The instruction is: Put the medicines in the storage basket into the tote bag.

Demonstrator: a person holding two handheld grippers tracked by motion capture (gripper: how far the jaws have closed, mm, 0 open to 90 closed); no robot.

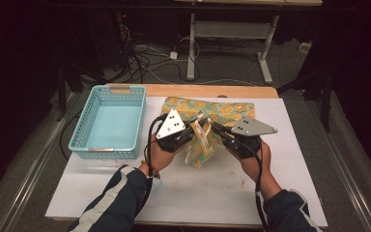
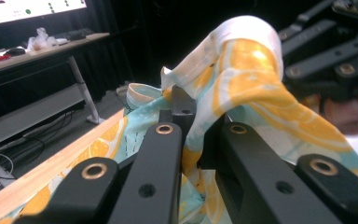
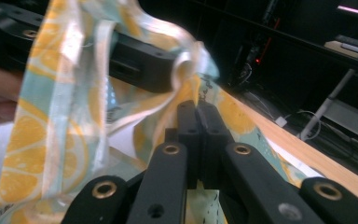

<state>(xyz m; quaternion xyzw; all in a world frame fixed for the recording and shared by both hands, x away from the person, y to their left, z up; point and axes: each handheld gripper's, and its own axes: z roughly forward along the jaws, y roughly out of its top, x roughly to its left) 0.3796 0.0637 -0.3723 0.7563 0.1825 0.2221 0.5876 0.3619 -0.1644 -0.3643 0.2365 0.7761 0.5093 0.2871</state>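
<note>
On the white table point(image 1: 280, 159) lies a cloth point(image 1: 207, 126) with a print of orange slices on pale blue-green. It is just to the right of the blue basket point(image 1: 110, 121), close to it but apart. The far part of the cloth lies flat on the table, near the wooden edge point(image 1: 203, 91) behind it. The near part of the cloth is lifted above the table and hangs down in folds between the two grippers.

The left gripper point(image 1: 192, 129) is at the left side of the lifted part, between the basket and the cloth. In the left gripper view its jaws are pressed together on a fold of the cloth point(image 2: 242, 88), which rises above them and bends over to the right. The right gripper point(image 1: 218, 129) is at the right side of the lifted part, on the side of the cloth away from the basket. In the right gripper view its jaws are closed tight, and the cloth point(image 3: 51, 121) with its white hem comes out from between the tips, so it is pinching the edge. The two grippers point toward each other, with the hanging fold between them. A hand point(image 1: 162, 153) holds the left gripper and another hand point(image 1: 256, 162) holds the right one.
</note>
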